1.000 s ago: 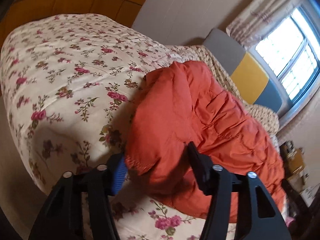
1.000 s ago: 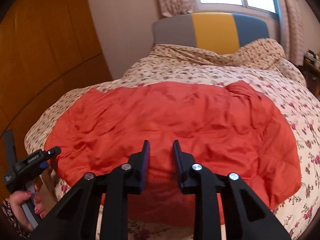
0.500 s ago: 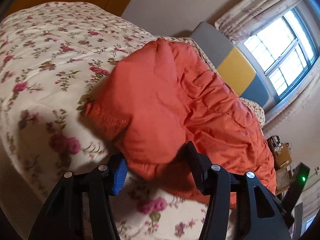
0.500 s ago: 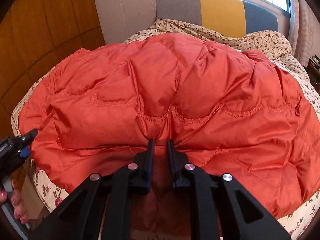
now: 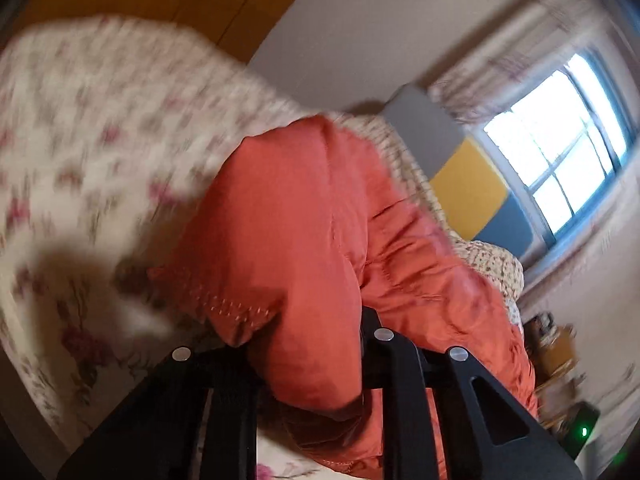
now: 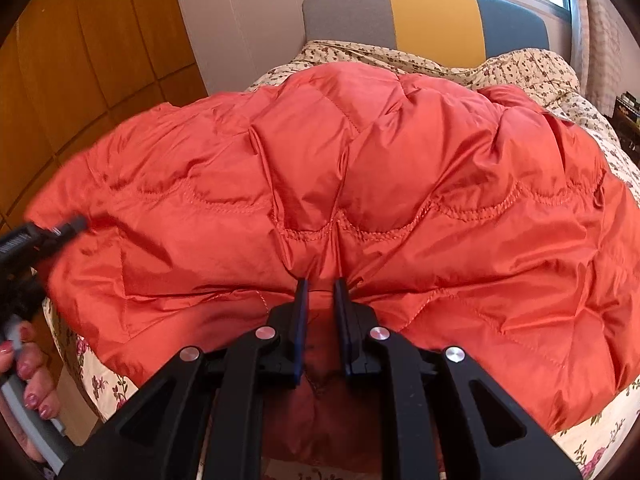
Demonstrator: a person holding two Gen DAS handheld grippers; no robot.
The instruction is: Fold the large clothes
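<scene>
Flowery sheets cover the bed point(image 6: 532, 76), which has a grey, yellow and blue headboard point(image 6: 436, 26) under a bright window point(image 5: 560, 152). Brown wood panels point(image 6: 88, 56) line the wall on one side. A big puffy orange coat point(image 6: 360, 184) lies spread across the bed.

The right gripper point(image 6: 320, 292) has its jaws pinched on the near edge of the coat, with a small bunch of cloth squeezed between them. The left gripper point(image 5: 308, 344) has just been closing its jaws, and now they are clamped on a thick fold of the coat beside its stitched cuff point(image 5: 216, 300). The left wrist view is blurry. In the right wrist view, a hand point(image 6: 32, 384) with painted nails holds the left gripper's grey handle at the coat's edge.
</scene>
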